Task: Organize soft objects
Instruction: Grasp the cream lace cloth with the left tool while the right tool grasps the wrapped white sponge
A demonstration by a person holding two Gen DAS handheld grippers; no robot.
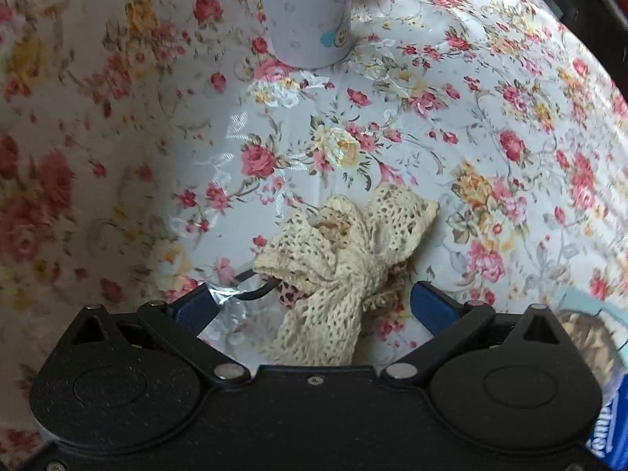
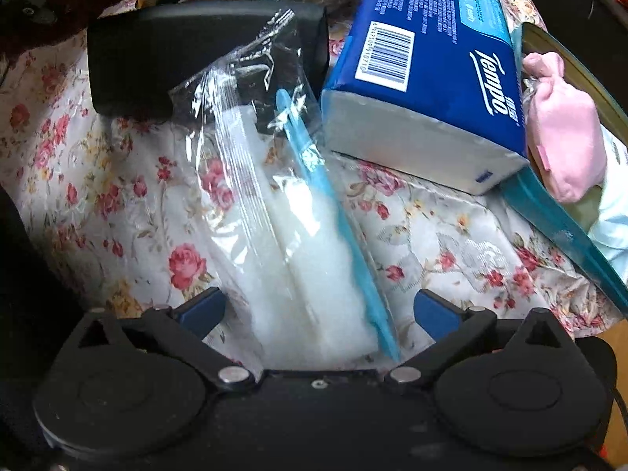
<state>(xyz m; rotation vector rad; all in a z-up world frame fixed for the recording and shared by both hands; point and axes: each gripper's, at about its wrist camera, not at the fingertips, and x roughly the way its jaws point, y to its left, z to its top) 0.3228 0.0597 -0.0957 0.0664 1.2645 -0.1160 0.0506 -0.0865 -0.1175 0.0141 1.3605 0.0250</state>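
The left hand-held gripper (image 1: 314, 306) is seen pointed steeply down with its jaws spread wide; nothing is gripped. A cream lace bow (image 1: 341, 259) lies between the blue pads (image 1: 196, 310) on the flowered cloth (image 1: 490, 125), untouched by either pad. Under the bow a scrap of leopard-print fabric (image 1: 290, 294) and a black band (image 1: 255, 294) are seen, with crinkled clear film (image 1: 231, 306) touching the left pad. Well beyond the bow a pale lilac cylinder (image 1: 310, 11) stands upright on the cloth. The right hand-held gripper (image 2: 320, 314) is likewise held wide open and empty. Between its pads lies a clear zip bag (image 2: 274, 180) holding white wadding (image 2: 314, 274), closed along a light-blue strip (image 2: 333, 216); no pad is pressed on it. Beyond the bag's far end a black case (image 2: 196, 55) rests on the cloth, partly covered by the bag. To the right of the bag a blue Tempo tissue pack (image 2: 431, 62) lies tilted, and against the pack's right side a pink pouch (image 2: 561, 145) is seen, resting in a second bag with a teal strip (image 2: 557, 227).
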